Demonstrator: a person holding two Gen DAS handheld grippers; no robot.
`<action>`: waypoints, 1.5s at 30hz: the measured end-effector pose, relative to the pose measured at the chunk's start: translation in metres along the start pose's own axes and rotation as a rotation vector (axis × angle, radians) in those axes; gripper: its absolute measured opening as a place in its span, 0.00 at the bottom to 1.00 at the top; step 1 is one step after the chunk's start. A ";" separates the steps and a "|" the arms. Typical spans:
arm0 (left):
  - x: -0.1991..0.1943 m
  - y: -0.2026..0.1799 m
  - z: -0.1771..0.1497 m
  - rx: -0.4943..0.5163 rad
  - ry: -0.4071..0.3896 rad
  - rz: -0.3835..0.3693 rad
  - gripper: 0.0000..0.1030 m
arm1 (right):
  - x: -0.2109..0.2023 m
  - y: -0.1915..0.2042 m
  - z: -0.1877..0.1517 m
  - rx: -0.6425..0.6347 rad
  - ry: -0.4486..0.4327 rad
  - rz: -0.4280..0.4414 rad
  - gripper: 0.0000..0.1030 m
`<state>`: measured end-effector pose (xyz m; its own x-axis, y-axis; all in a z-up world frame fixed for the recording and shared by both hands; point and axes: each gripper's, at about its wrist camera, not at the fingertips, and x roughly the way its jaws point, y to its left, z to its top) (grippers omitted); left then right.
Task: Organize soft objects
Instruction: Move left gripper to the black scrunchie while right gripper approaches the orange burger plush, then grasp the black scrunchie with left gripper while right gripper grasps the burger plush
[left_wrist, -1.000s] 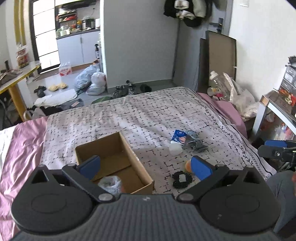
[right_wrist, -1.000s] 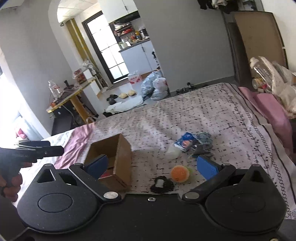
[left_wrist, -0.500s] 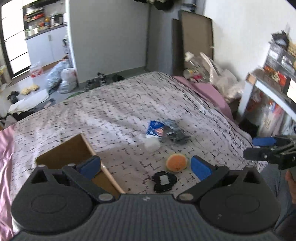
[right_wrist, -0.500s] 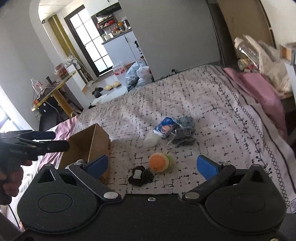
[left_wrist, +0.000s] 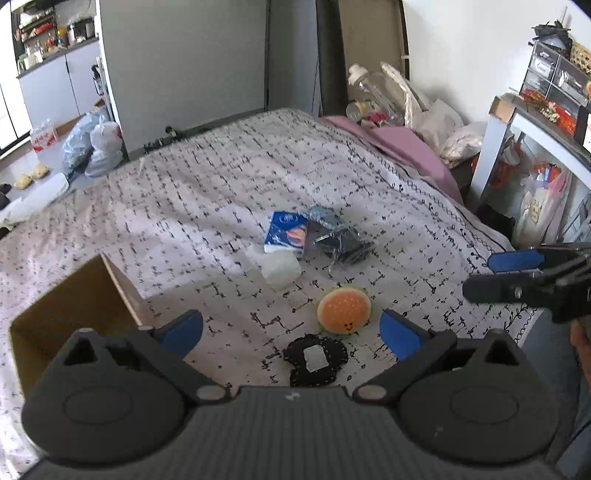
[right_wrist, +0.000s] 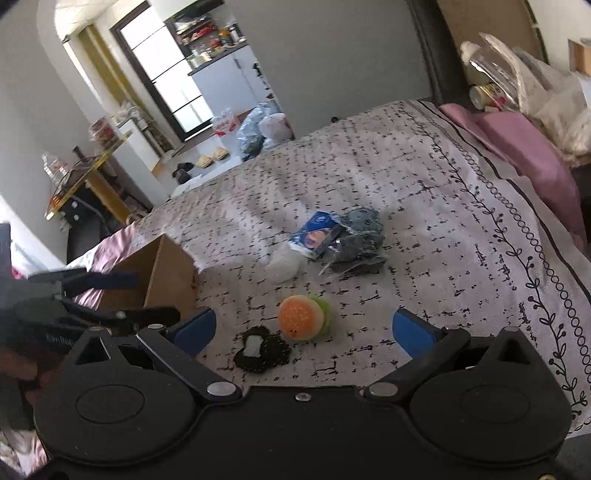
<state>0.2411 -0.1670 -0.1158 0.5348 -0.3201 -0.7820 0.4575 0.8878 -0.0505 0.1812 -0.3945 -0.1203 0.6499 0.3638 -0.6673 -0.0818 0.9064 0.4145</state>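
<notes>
Several soft things lie on the patterned bedspread (left_wrist: 221, 177): an orange burger plush (left_wrist: 343, 310) (right_wrist: 303, 317), a black crocheted piece with a white patch (left_wrist: 316, 360) (right_wrist: 260, 350), a white pouch (left_wrist: 279, 267) (right_wrist: 284, 262), a blue tissue pack (left_wrist: 287, 232) (right_wrist: 317, 234) and a grey bundle in clear wrap (left_wrist: 338, 240) (right_wrist: 358, 245). A cardboard box (left_wrist: 74, 302) (right_wrist: 159, 273) stands to their left. My left gripper (left_wrist: 291, 332) is open and empty, above the black piece and the burger. My right gripper (right_wrist: 303, 330) is open and empty, just in front of the burger.
A pink sheet (left_wrist: 402, 147) edges the bed on the right, with bags and bottles (left_wrist: 388, 99) beyond. A white shelf unit (left_wrist: 524, 140) stands at the far right. Bags and slippers (left_wrist: 88, 144) lie on the floor beyond the bed.
My left gripper has swung right, away from over the box to the pile of soft things. My right gripper has moved forward and lower toward the burger plush.
</notes>
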 end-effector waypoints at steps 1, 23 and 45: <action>0.006 -0.002 0.000 0.010 0.016 0.003 0.98 | 0.003 -0.003 0.001 0.010 0.000 0.000 1.00; 0.096 -0.017 -0.004 -0.016 0.185 -0.030 0.85 | 0.066 -0.042 -0.002 0.155 0.115 0.033 0.83; 0.121 0.002 -0.007 -0.114 0.260 -0.040 0.28 | 0.126 -0.028 -0.008 0.168 0.201 0.096 0.56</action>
<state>0.3018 -0.2013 -0.2148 0.3111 -0.2736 -0.9101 0.3843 0.9121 -0.1428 0.2593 -0.3722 -0.2207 0.4813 0.4970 -0.7220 0.0015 0.8233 0.5677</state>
